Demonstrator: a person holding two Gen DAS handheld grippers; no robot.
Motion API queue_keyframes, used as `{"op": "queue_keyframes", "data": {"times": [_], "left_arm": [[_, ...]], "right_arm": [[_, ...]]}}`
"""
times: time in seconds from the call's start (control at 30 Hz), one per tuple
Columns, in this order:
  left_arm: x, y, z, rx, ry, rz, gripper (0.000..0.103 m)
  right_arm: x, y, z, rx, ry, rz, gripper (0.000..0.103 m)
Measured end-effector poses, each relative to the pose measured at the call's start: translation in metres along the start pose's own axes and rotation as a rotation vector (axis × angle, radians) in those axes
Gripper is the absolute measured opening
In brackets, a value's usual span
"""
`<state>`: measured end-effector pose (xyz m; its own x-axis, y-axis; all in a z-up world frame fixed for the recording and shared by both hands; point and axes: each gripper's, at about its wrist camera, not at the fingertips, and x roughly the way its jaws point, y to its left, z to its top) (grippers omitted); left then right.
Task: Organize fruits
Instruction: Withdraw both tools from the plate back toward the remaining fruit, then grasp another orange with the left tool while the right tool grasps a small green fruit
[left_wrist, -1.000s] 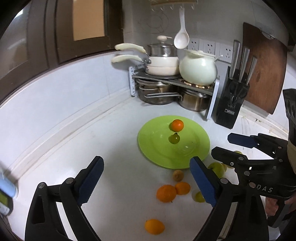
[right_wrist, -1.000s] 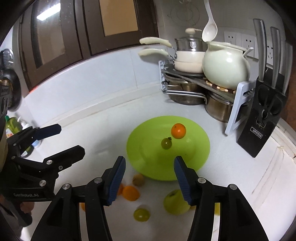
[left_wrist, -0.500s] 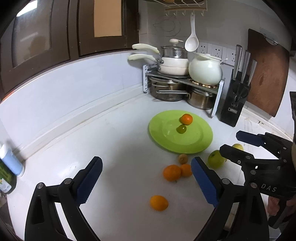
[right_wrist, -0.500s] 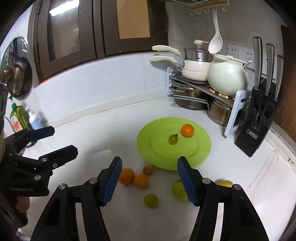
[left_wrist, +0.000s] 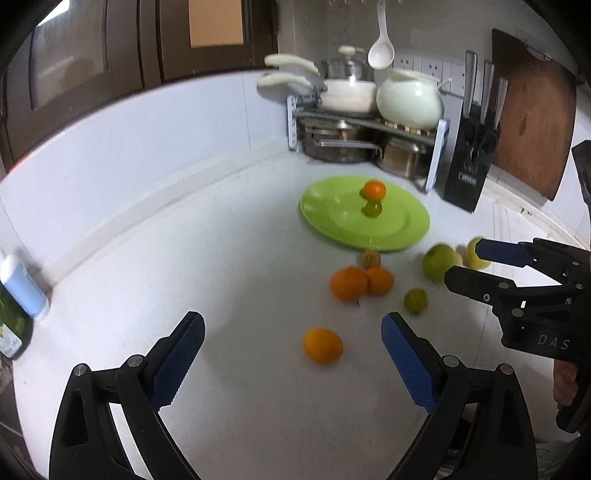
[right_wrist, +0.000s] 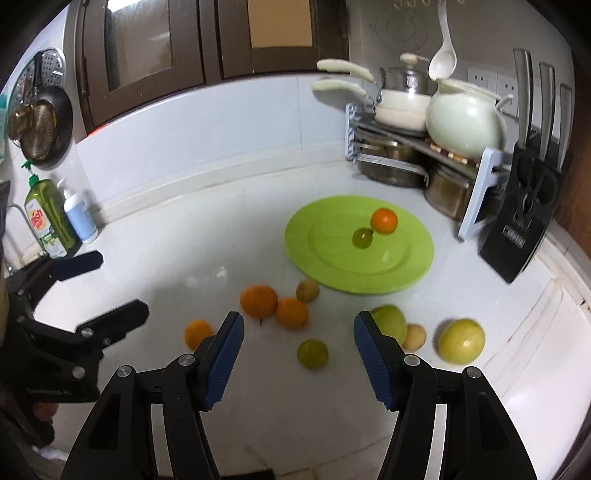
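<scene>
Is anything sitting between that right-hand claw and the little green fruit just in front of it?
Nothing visible is. The right gripper is open, and the small green fruit lies on the bare white counter in line with the gap between its fingers. The two oranges sit farther back, beyond the fruit.

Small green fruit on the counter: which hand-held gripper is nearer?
Right. The right hand-held gripper has the small green fruit between its open fingers; the left hand-held gripper is farther back, framing an orange.
</scene>
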<state>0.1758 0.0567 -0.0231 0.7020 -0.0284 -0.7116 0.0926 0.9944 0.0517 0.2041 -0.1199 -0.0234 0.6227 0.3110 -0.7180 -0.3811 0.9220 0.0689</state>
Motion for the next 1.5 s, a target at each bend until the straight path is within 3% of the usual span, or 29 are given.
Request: {"op": "queue_keyframes", "data": {"times": [0.2, 0.57, 1.23, 1.5], "left_arm": [[0.020, 0.000, -0.012, -0.012, 0.071, -0.018, 0.097], [0.056, -0.004, -0.017, -0.044, 0.161, -0.059, 0.080], [0.083, -0.009, -0.014, -0.084, 0.230, -0.123, 0.037], [0.083, -0.010, -0.014, -0.078, 0.226, -0.125, 0.036]], "right_arm": [[0.019, -0.002, -0.012, -0.006, 0.068, 0.001, 0.063], [0.053, -0.015, -0.024, 0.032, 0.144, 0.017, 0.062], [0.089, -0.021, -0.025, 0.065, 0.200, 0.068, 0.034], [0.088, -0.021, -0.026, 0.066, 0.194, 0.068, 0.031]]}}
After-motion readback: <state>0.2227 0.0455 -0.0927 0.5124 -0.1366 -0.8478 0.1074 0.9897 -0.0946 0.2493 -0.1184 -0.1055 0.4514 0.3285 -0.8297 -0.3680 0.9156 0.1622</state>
